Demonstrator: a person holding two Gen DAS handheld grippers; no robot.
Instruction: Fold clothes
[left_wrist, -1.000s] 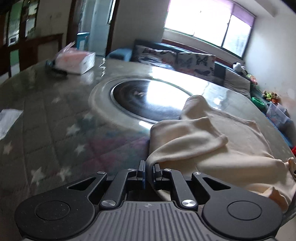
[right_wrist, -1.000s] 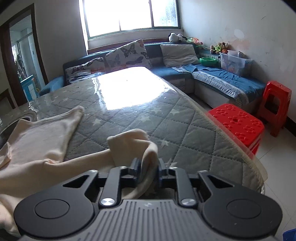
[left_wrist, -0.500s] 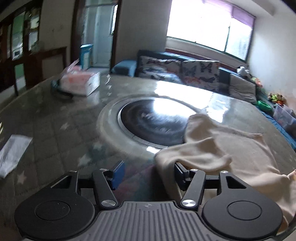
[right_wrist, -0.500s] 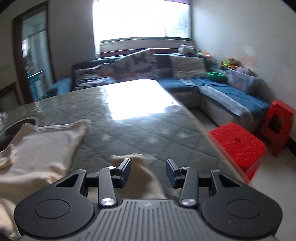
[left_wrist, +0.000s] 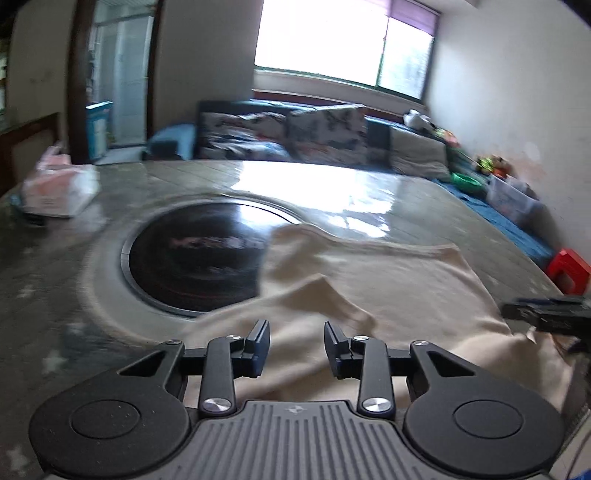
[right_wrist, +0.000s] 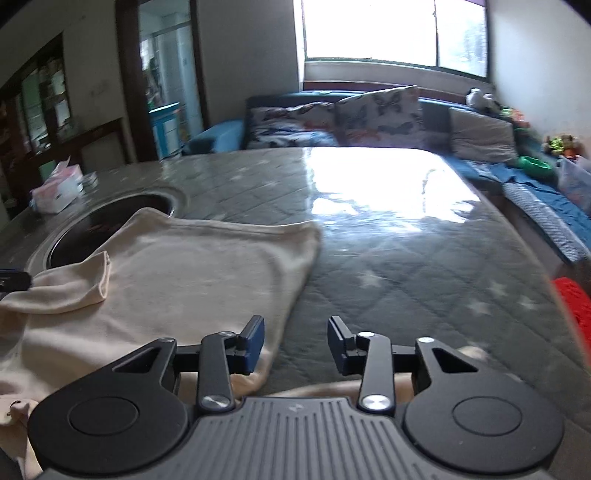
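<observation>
Your left gripper (left_wrist: 295, 341) has its jaws partly apart and closing, with nothing pinched between them; the cream knit garment (left_wrist: 388, 291) lies below the gap, and neither pad presses on it. Your right gripper (right_wrist: 295, 341) is much the same: jaws partly apart and closing, empty, with the garment's side edge running under the left finger and bare quilted cover showing through most of the gap.

Outward from the left jaws, a folded-over flap of the garment (it looks like a sleeve) rises in a soft ridge just ahead, and the rest of the cloth spreads flat toward the table's far edge. One far corner of the garment overlaps the rim of the round dark glass inset (left_wrist: 192, 258) set in the middle of the table (left_wrist: 55, 295). The table wears a grey quilted cover with pale stars under a glossy clear sheet, which throws back strong window glare near the far edge.

At the table's far left corner sits a pink and white tissue box (left_wrist: 59, 188). Beyond the table stand a dark blue sofa with butterfly-print cushions (right_wrist: 369, 110) and, past the right edge, a red plastic stool (left_wrist: 569, 266).
</observation>
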